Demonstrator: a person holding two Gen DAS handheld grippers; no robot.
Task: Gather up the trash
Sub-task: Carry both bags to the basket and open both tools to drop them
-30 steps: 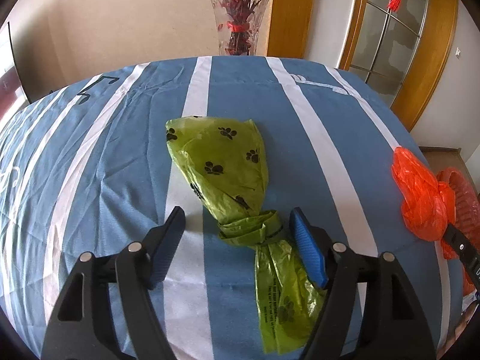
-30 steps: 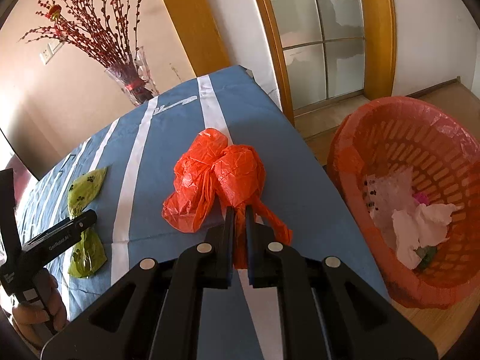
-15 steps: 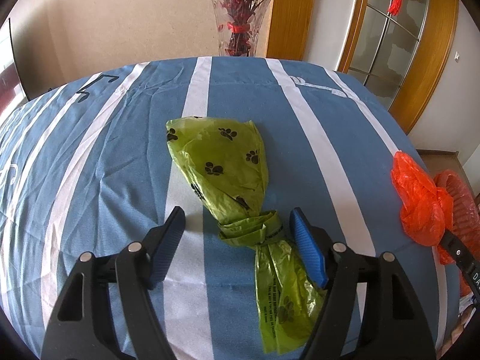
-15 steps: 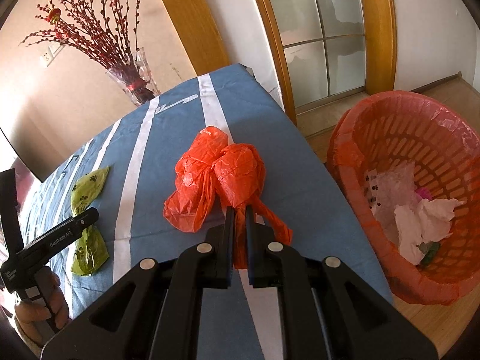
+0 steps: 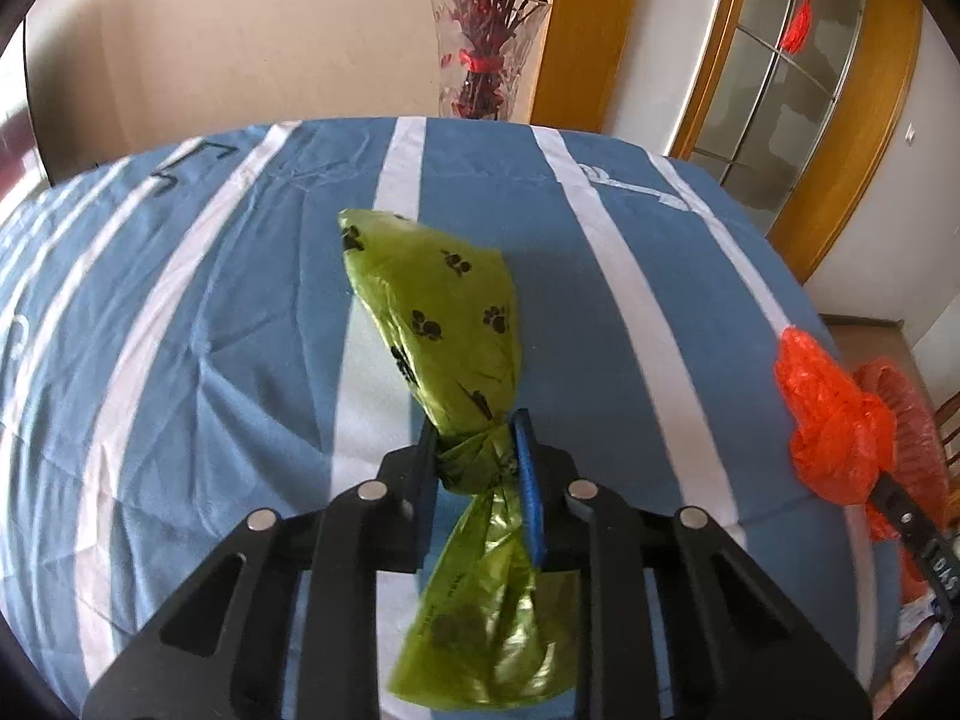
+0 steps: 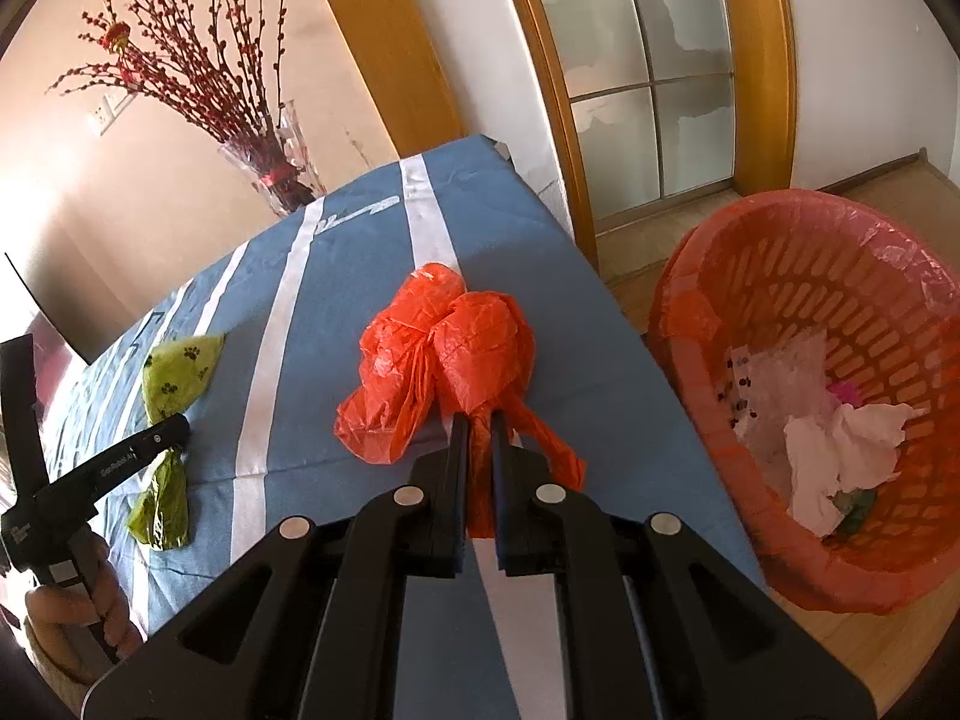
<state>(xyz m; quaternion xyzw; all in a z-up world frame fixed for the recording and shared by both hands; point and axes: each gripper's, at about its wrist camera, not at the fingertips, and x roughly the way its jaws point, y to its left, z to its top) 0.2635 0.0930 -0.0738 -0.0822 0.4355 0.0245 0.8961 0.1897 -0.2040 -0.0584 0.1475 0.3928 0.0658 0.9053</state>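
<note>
A tied green bag with black paw prints (image 5: pixel 444 324) lies on the blue striped tablecloth (image 5: pixel 180 312). My left gripper (image 5: pixel 474 450) is shut on its knot. The green bag also shows in the right wrist view (image 6: pixel 177 372), with the left gripper (image 6: pixel 171 429) on it. A tied orange plastic bag (image 6: pixel 444 354) lies near the table's right edge. My right gripper (image 6: pixel 478 426) is shut on its twisted neck. The orange bag also shows in the left wrist view (image 5: pixel 828 414).
An orange lined laundry-style basket (image 6: pixel 750 276) stands on the wooden floor right of the table, holding crumpled paper (image 6: pixel 840 450). A glass vase of red branches (image 5: pixel 480 54) stands at the table's far edge. A glazed door (image 6: pixel 648 78) is behind.
My left gripper has closed from wide open onto the green bag's knot. The right gripper stays shut on the orange bag and has barely moved.
</note>
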